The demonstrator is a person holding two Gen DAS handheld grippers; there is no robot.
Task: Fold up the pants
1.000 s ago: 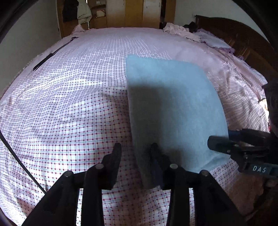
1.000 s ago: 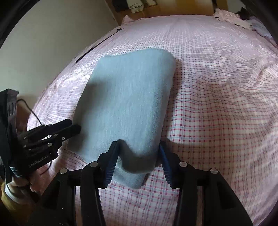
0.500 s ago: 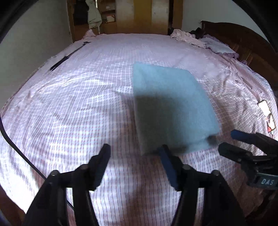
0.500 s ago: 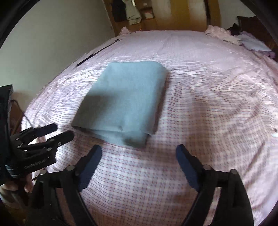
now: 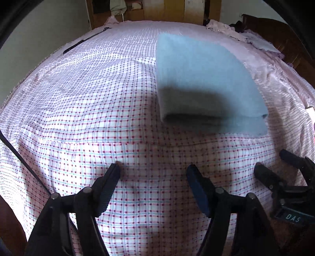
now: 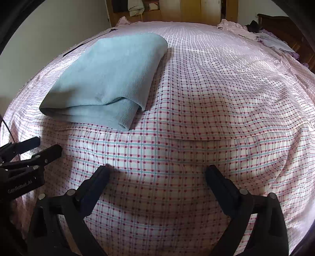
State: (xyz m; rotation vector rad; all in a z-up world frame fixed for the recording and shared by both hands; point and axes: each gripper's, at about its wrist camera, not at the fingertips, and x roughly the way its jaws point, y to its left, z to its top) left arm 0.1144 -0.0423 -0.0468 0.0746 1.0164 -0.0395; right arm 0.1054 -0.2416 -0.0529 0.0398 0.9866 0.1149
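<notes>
A bed (image 5: 82,110) covered in a pink, blue and white checked sheet with dark dots is filling most of both views, its fabric rippling in soft wrinkles and catching daylight across the far half. A dark wooden headboard (image 5: 275,37) is running along the right side, with a heap of pale pink and lilac bedding (image 6: 271,40) piling up near it. Wooden wardrobe doors (image 6: 198,9) are standing beyond the far end of the bed, and clothes (image 6: 134,6) are hanging beside them against a plain pale wall. A thin dark strap (image 5: 78,44) is lying along the bed's far left edge.

The pants (image 6: 110,78), light blue and soft-looking, are lying folded into a thick rectangle on the sheet, layered edges showing at the near end. They are sitting ahead of both tools and touching neither.

The left gripper (image 5: 153,171) is hovering just above the sheet with its jaws spread wide, holding nothing. The right gripper (image 6: 157,171) is likewise gaping wide and carrying nothing, close over the sheet.
</notes>
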